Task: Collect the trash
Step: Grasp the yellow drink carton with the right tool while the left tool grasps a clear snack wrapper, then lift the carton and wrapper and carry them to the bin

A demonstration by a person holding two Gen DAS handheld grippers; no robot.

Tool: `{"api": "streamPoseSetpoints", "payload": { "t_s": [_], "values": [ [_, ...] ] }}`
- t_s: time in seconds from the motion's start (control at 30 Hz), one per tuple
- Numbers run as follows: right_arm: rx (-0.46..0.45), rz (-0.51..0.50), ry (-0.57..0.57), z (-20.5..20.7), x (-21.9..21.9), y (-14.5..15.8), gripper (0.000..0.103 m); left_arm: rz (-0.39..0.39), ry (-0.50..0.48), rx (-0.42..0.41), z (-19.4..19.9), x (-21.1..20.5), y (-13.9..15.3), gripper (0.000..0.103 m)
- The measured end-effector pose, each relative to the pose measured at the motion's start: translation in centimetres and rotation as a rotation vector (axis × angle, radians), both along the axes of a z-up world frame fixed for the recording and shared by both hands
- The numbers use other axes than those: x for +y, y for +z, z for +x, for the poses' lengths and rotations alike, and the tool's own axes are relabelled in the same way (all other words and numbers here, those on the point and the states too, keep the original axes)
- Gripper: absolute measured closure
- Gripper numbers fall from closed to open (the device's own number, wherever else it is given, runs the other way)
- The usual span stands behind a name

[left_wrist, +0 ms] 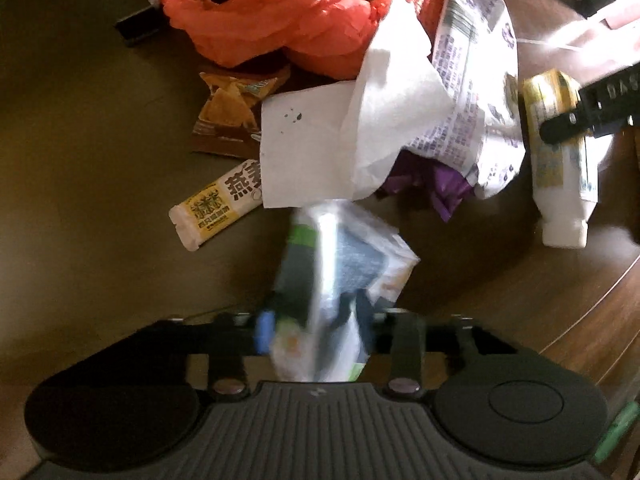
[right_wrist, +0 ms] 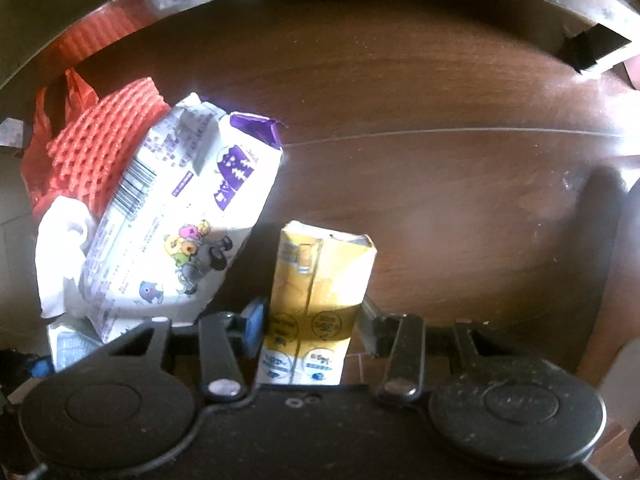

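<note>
Beside the white-and-purple snack bag (left_wrist: 476, 92), the landmark of the litter pile on the brown tabletop (left_wrist: 92, 128), both grippers are engaged on trash. Left gripper (left_wrist: 316, 332): fingers clamped on a crumpled blue-green-white wrapper (left_wrist: 340, 264), blurred, lying just below the bag. Right gripper (right_wrist: 310, 320): a yellow drink carton (right_wrist: 316, 296) stands between its fingers to the right of the bag; whether the pads press on the carton's sides cannot be told.

Judgement: the pickup step is in hand. The next move calls for a firm hold on each item, then a lift clear of the pile without dragging its neighbours.

Only the left wrist view shows the white tissue (left_wrist: 396, 92) draped over the bag, the orange plastic bag (left_wrist: 272, 20) above-left of it, and 2 snack packets, 1 brown (left_wrist: 228, 116) and 1 yellow-white (left_wrist: 216, 204), to its left. Only the right wrist view shows the bag's cartoon print and the bare tabletop beyond.
</note>
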State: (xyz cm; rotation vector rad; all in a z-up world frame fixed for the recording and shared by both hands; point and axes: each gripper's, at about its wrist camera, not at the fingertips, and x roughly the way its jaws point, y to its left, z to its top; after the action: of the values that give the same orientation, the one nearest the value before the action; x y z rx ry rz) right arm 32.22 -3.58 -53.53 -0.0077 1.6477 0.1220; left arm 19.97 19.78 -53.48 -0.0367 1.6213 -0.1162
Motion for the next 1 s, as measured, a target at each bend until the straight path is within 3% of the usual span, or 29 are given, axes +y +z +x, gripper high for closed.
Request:
{"api": "streamPoseSetpoints", "payload": {
  "t_s": [0.13,0.33,0.47,0.8,1.0],
  "values": [
    [-0.013,-0.009,0.031,-0.5,0.2,0.7,0.061,-0.001,0.015,-0.027,0.1,0.3,0.6,0.093],
    [-0.058,-0.004,0.064,-2.0,0.0,4.9,0.062,-0.025,-0.001,-0.049,0.3,0.0,2.7,0.097],
    [-0.107,0.007,0.101,-2.9,-0.4,8.6,0.062,-0.043,-0.074,-0.09,0.5,-0.9,5.6,0.097],
    [-0.276,0.077,0.112,-4.0,-4.4,22.7,0.062,-0.078,-0.289,-0.295,3.0,-5.1,18.2,0.097],
    [-0.407,0.102,0.116,-6.1,-7.3,31.3,0.062,-0.069,-0.344,-0.448,4.4,-8.6,26.7,0.097]
  ]
}}
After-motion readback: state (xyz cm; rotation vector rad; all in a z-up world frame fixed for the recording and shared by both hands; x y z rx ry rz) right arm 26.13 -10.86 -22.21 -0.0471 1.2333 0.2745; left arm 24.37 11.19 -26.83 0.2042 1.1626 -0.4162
